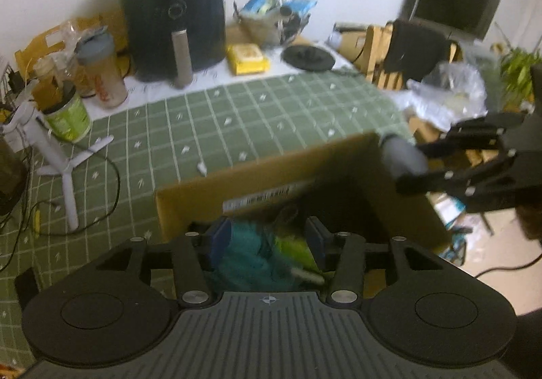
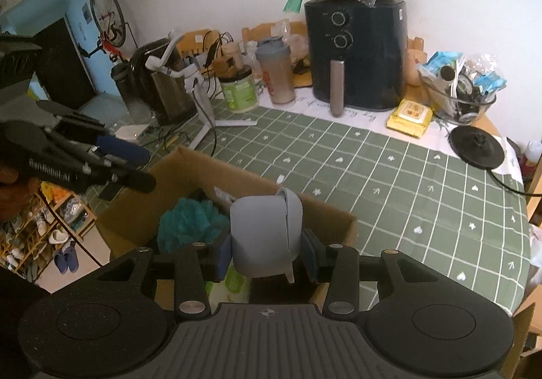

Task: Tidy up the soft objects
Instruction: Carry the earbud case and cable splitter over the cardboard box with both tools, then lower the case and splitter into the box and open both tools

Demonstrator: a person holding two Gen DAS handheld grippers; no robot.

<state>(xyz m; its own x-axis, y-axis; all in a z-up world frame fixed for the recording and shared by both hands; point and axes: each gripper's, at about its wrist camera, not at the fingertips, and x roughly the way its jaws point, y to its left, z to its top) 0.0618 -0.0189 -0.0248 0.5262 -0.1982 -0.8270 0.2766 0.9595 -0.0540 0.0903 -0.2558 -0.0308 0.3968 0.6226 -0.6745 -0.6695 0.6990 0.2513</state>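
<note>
Cardboard box [image 2: 189, 172] holds teal fluff [image 2: 189, 221]; left claw [image 1: 267, 240] spread (right claw [image 2: 267, 252] pinching grey pouch [image 2: 264, 233]).

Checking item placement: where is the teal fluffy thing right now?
In the right wrist view, the teal fluffy thing lies inside the cardboard box, left of the grey object.

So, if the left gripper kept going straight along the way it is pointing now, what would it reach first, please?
Most likely the teal fluffy item lying inside the cardboard box. The left gripper points down into the box with its jaws apart, and that soft bundle sits right between and beyond them. Depth is blurred, so the gap is unclear.
</note>
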